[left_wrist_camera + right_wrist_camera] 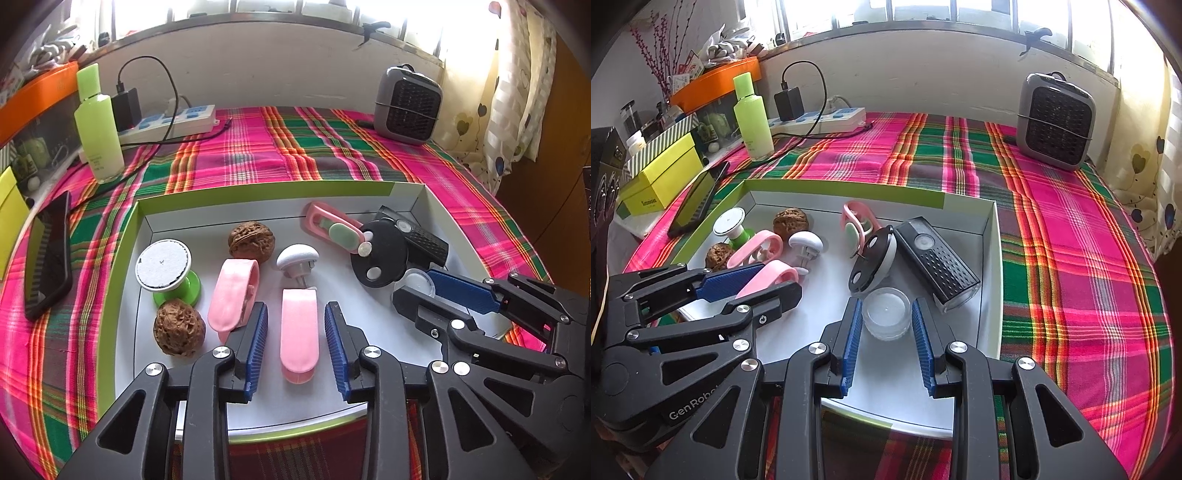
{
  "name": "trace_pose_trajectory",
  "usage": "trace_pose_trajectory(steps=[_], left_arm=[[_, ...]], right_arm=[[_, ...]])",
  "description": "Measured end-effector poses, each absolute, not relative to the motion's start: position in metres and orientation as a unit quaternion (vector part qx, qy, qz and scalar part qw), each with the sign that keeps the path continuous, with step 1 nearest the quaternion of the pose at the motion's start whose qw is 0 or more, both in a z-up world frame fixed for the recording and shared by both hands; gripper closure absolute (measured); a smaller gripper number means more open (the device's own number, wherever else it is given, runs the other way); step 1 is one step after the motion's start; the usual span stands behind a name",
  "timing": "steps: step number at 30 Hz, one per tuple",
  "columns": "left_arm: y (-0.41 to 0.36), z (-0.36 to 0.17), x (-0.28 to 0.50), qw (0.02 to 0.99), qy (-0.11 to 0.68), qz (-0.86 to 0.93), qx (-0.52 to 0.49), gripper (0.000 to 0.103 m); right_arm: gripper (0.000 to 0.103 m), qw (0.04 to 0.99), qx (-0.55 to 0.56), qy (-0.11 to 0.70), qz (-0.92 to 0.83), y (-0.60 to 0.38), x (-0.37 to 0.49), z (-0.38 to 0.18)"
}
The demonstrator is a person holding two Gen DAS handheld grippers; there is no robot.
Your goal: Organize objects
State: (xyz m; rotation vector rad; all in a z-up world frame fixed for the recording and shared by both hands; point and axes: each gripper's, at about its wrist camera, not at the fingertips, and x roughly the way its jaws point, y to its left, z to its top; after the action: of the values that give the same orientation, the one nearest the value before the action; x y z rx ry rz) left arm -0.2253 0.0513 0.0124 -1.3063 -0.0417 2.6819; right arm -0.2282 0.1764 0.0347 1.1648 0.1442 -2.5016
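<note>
The pink clip [298,329] lies flat on the white floor of the tray [122,280], lengthwise between my left fingers [295,345]; a gap shows on both sides of it, so those pads stand open and clear of it. It is smooth, rounded at the near end, pale pink. Just to the left of my left fingers a second pink clip [231,295] lies tilted, with a walnut [179,328] beyond it near the tray's green left wall. Ahead sit a white mushroom-shaped plug [297,260] and another walnut [251,240].

My right fingers [886,334] close on a small clear round jar [886,313], the blue pads touching its sides. Just ahead of them lean a black disc [871,260] and a black bike light [936,264], crowding that corner. The tray's right wall is near; past it the plaid cloth on the surface [1089,258] lies open.
</note>
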Motion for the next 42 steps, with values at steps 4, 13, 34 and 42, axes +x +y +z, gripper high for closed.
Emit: trace_pose_trajectory(steps=[4, 13, 34, 42], left_arm=[[0.051, 0.012, -0.223, 0.071, -0.01, 0.897, -0.436, 0.065], [0.047, 0.016, -0.22, 0.066, -0.015, 0.899, -0.432, 0.059], [0.044, 0.033, -0.193, 0.043, -0.005, 0.915, -0.402, 0.054], [0.04, 0.042, -0.178, 0.039, -0.009, 0.92, -0.389, 0.053]], right_arm=[[0.074, 0.184, 0.413, 0.05, -0.89, 0.178, -0.227, 0.035], [0.066, 0.178, 0.41, 0.041, -0.894, 0.182, -0.224, 0.038], [0.054, 0.176, 0.394, 0.029, -0.902, 0.186, -0.206, 0.049], [0.054, 0.177, 0.381, 0.031, -0.907, 0.185, -0.19, 0.058]])
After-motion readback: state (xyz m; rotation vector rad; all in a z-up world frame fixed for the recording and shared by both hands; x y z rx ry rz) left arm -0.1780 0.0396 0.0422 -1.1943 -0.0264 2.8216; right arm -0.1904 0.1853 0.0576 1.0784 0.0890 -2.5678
